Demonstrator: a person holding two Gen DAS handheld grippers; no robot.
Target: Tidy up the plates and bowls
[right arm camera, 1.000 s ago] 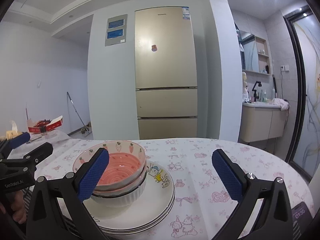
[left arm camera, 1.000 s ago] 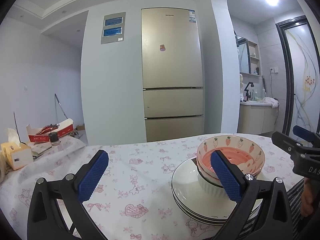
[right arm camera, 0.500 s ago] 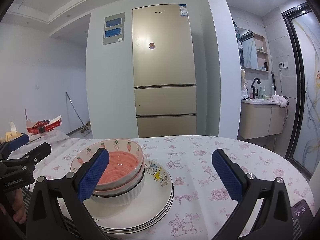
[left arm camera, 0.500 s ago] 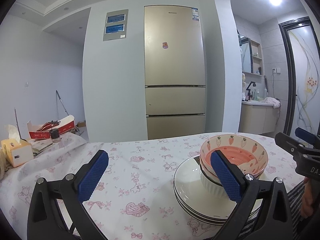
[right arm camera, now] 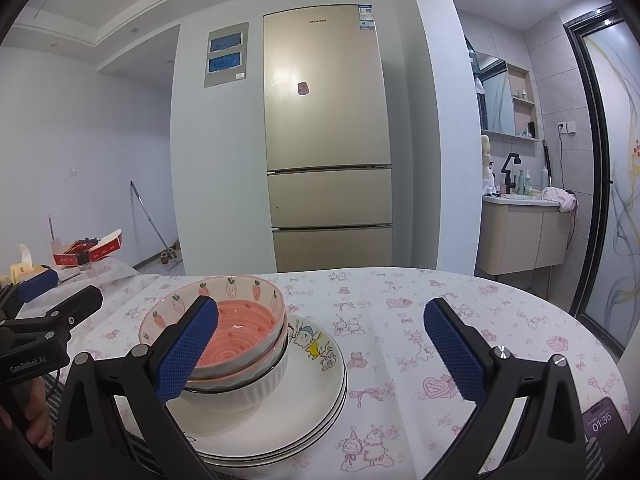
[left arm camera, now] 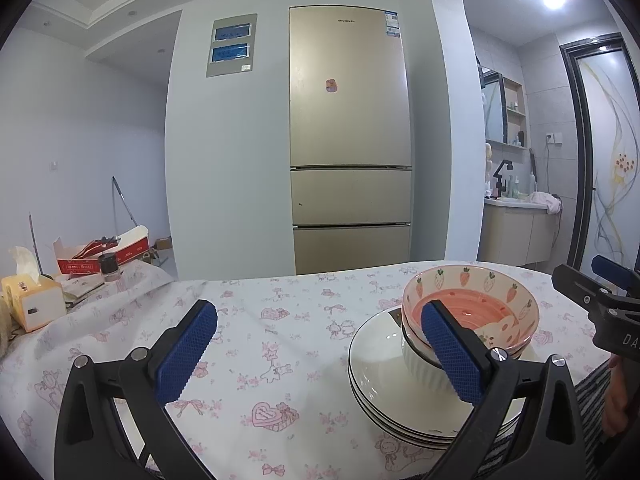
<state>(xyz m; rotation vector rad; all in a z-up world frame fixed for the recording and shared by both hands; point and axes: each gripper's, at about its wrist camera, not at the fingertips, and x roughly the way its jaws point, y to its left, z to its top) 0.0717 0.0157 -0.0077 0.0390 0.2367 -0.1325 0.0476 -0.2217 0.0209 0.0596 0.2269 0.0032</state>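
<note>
- Both views have tipped up a little over the last second, so the fridge (left arm camera: 350,140) stands taller and the dishes sit lower; nothing on the counter (left arm camera: 280,320) has shifted.
- Left gripper (left arm camera: 320,354) hangs spread wide over the flowered cloth, holding nothing; its right-hand finger (left arm camera: 450,354) crosses in front of the bowls, and I cannot tell whether it touches them.
- Right gripper (right arm camera: 320,354) is just as wide apart and empty, its left-hand finger (right arm camera: 188,352) in front of the bowl rim.
- Strawberry bowl (right arm camera: 216,320), pink inside, sits nested on top of a ribbed white bowl (right arm camera: 240,390).
- Those two bowls rest on a stack of white plates (right arm camera: 316,384) with a cartoon print, near the counter's front edge.
- That stack lies between the two grippers: right of the left one, left of the right one.
- Phone (right arm camera: 604,422) lies at the counter's near right corner, screen lit.
- Over on the far left, a tissue box (left arm camera: 32,302), a small dark-capped jar (left arm camera: 109,268) and a red carton (left arm camera: 104,250) sit together, well apart from the dishes.
</note>
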